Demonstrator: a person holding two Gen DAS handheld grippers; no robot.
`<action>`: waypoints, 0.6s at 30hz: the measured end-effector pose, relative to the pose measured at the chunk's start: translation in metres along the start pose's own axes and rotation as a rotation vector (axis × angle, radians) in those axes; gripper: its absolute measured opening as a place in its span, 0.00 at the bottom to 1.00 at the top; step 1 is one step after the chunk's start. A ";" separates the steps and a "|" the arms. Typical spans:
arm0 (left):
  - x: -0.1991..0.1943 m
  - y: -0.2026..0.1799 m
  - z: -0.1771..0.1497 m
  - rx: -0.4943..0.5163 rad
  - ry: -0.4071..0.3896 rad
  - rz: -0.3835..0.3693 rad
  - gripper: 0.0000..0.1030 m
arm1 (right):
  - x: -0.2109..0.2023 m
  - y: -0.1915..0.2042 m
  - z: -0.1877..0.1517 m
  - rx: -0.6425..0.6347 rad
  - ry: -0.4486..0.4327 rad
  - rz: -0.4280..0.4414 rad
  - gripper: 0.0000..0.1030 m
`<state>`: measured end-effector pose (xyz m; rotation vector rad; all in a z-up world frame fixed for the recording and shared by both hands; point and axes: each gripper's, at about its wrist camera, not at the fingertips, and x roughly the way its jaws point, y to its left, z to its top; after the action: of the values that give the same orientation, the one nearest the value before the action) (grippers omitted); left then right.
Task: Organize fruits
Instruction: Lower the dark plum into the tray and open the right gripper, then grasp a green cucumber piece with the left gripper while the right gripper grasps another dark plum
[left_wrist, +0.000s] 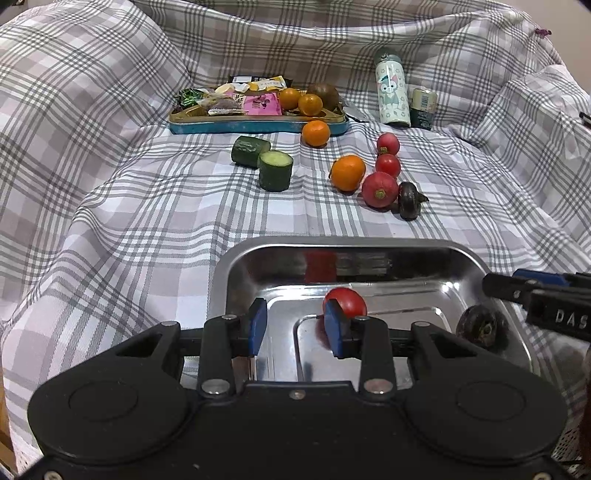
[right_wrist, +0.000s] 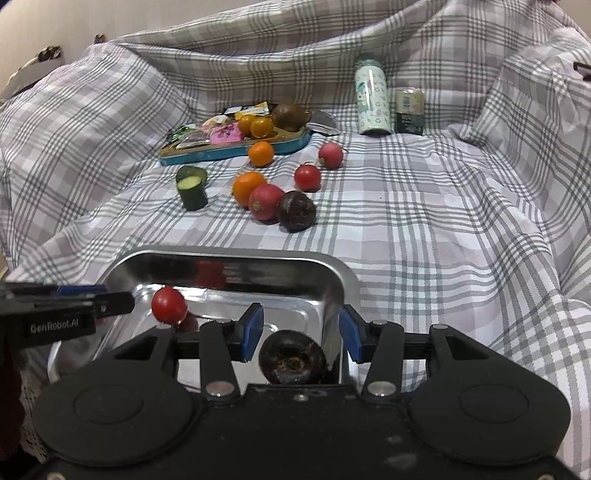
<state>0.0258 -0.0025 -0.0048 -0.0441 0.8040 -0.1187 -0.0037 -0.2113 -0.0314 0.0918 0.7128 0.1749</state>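
A steel tray (left_wrist: 332, 244) (right_wrist: 229, 253) sits on the checked cloth in front of both grippers. A red tomato (left_wrist: 347, 300) (right_wrist: 169, 305) lies in it, just past the right pad of my left gripper (left_wrist: 297, 325), whose jaws stand apart with nothing between them. A dark round fruit (right_wrist: 291, 356) (left_wrist: 480, 325) rests by the tray's right wall, under my right gripper (right_wrist: 301, 332); its blue pads stand clear of the fruit. On the cloth beyond lie two oranges (left_wrist: 347, 172), red round fruits (left_wrist: 380, 189), another dark fruit (left_wrist: 410, 199) and two cucumber pieces (left_wrist: 275, 170).
A blue tray (left_wrist: 258, 125) at the back holds snack packets, two oranges and a brown kiwi. A patterned bottle (left_wrist: 392, 92) and a small can (left_wrist: 424, 107) stand to its right. Raised folds of cloth rise on both sides and behind.
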 end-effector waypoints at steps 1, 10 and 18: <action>0.000 0.001 0.003 -0.008 0.001 0.000 0.42 | 0.000 -0.002 0.003 0.002 -0.002 -0.005 0.47; 0.007 0.005 0.041 0.012 -0.047 0.014 0.42 | 0.001 -0.025 0.046 -0.035 -0.110 -0.062 0.47; 0.033 0.002 0.073 0.057 -0.084 0.037 0.42 | 0.030 -0.037 0.078 -0.084 -0.146 -0.104 0.47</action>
<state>0.1013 -0.0046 0.0221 0.0196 0.7173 -0.1042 0.0742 -0.2439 0.0028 -0.0130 0.5627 0.0973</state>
